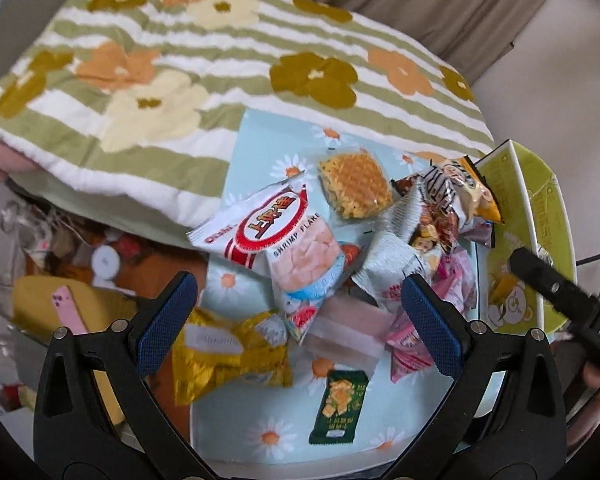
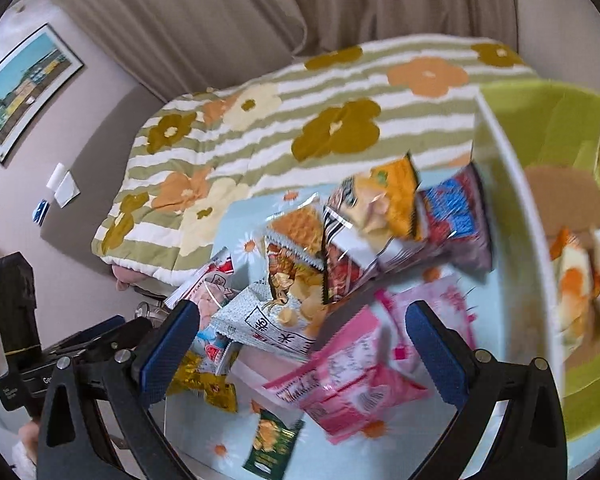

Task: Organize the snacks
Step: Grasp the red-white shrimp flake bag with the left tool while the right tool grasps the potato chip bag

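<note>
A heap of snack packets lies on a light blue daisy-print cloth [image 1: 256, 140]. A white and red shrimp flakes bag [image 1: 276, 236], a waffle packet [image 1: 356, 186], a gold packet [image 1: 228, 356] and a small dark green packet [image 1: 340, 408] show in the left wrist view. My left gripper [image 1: 300, 324] hangs open above the heap, holding nothing. My right gripper [image 2: 304, 348] is open over pink packets [image 2: 348, 380]; it grips nothing. A yellow-green box [image 2: 540, 128] at the right holds a few packets. The small dark green packet [image 2: 272, 444] lies nearest in the right wrist view.
A folded green-striped flowered blanket [image 1: 180, 80] lies behind the cloth. Clutter with a pink phone [image 1: 70, 308] sits at the left below the surface. The other gripper's black body [image 1: 560, 300] crosses the box [image 1: 540, 208]. A beige curtain [image 2: 260, 12] and a framed picture [image 2: 24, 88] are behind.
</note>
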Motion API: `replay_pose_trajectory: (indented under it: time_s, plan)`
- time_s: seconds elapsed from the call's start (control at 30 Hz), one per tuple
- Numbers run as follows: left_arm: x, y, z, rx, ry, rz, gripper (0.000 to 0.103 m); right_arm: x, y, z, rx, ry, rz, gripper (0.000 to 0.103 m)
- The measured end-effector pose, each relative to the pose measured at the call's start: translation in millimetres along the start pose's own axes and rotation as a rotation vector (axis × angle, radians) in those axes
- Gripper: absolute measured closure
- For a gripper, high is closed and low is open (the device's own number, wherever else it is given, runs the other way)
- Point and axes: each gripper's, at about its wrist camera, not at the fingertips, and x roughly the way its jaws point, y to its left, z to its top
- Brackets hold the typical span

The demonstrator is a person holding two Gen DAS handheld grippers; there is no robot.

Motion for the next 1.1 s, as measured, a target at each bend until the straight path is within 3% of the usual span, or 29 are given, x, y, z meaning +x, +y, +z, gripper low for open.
replay_pose_trajectory:
  time_s: [0.17, 0.47, 0.53, 0.7, 0.8, 0.9, 1.1]
  plan:
    - [44.4, 13.2, 11.7, -0.041, 0.086, -0.053, 0.002, 32.5, -5.0, -2.5, 0.139, 0.032, 0.035, 0.000]
    - [88.7, 16.3, 26.5, -0.057, 0.152, -0.089, 0.003, 62.9, -6.2, -2.1, 0.229, 0.081, 0.032, 0.000]
    - [93.9, 16.0, 27.6, -0.058, 0.162, -0.090, 0.006, 68.2, -6.8, -1.7, 0.242, 0.098, 0.034, 0.000]
    - [103.7, 16.9, 27.5, -0.076, 0.192, -0.126, 0.032, 76.5, -13.7, -1.3, 0.281, 0.122, 0.056, 0.000]
    - [102.3, 15.1, 29.8, -0.063, 0.184, -0.126, 0.041, 81.1, -13.5, 0.6, 0.284, 0.135, 0.060, 0.001]
    - [99.8, 16.7, 29.0, -0.063, 0.179, -0.126, 0.046, 85.2, -12.9, 0.8, 0.288, 0.152, 0.065, 0.003]
    - [86.5, 17.9, 29.0, -0.042, 0.144, -0.108, 0.047, 91.8, -11.8, -1.7, 0.300, 0.184, 0.079, 0.009]
